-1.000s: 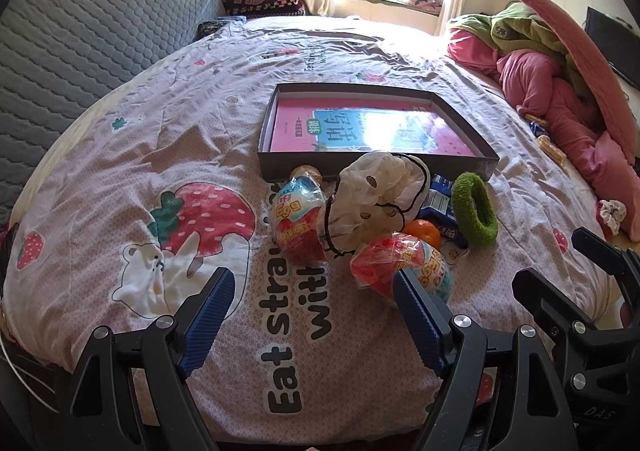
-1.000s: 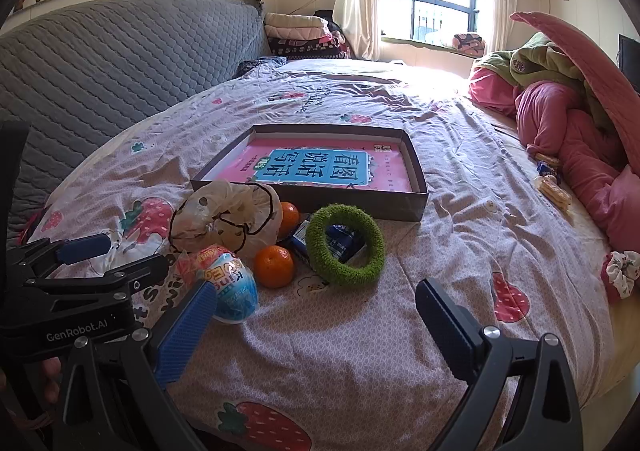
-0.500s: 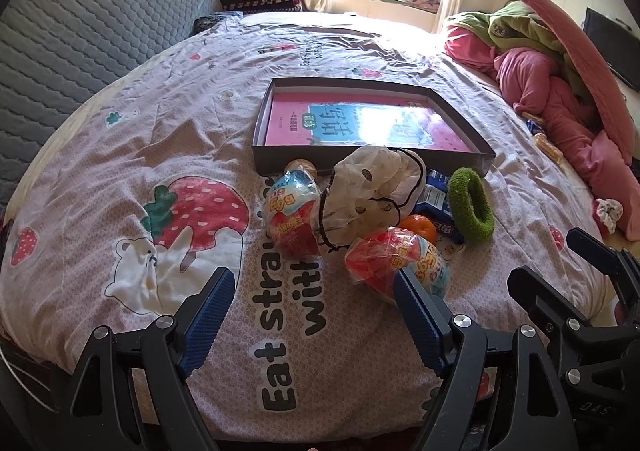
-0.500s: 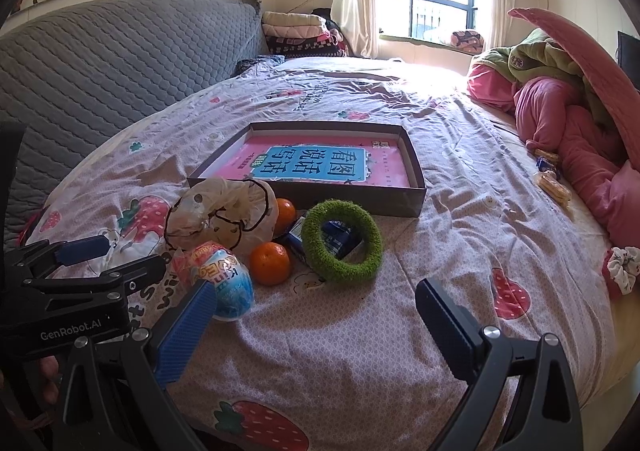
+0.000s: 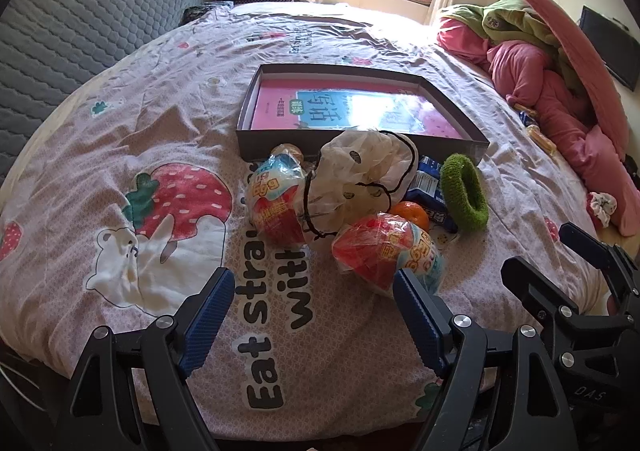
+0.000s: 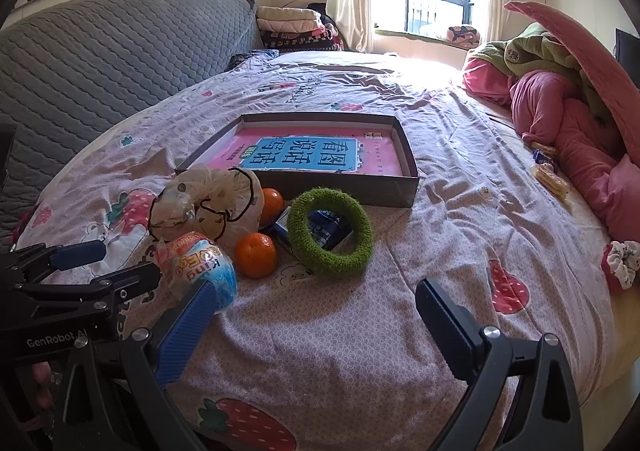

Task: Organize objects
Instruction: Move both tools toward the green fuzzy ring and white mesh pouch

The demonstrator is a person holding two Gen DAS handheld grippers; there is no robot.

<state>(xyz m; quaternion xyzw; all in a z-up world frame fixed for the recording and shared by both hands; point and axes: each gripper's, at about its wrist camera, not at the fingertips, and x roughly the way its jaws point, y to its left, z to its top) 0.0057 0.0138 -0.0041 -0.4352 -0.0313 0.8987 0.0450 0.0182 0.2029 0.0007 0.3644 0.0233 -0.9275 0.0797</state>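
A dark shallow box (image 5: 476,141) (image 6: 408,183) with a pink and blue book inside lies on the bed. In front of it sit a white drawstring pouch (image 5: 360,179) (image 6: 208,199), two wrapped toy eggs (image 5: 276,195) (image 5: 384,251) (image 6: 200,267), two oranges (image 6: 256,255) (image 6: 272,203), a blue packet (image 5: 428,187) (image 6: 328,227) and a green fuzzy ring (image 5: 464,191) (image 6: 332,239). My left gripper (image 5: 312,311) is open and empty, just short of the near egg. My right gripper (image 6: 316,323) is open and empty, in front of the ring.
The bed has a pink strawberry-print sheet (image 5: 160,211). A grey quilted headboard (image 6: 100,63) stands at the left. Pink and green bedding (image 6: 560,99) is piled at the right, with a scrunchie (image 6: 622,263) and small snack packets (image 6: 548,171) near it.
Both grippers have moved a little forward toward the pile of objects. Both stay open and empty; the objects have not moved.
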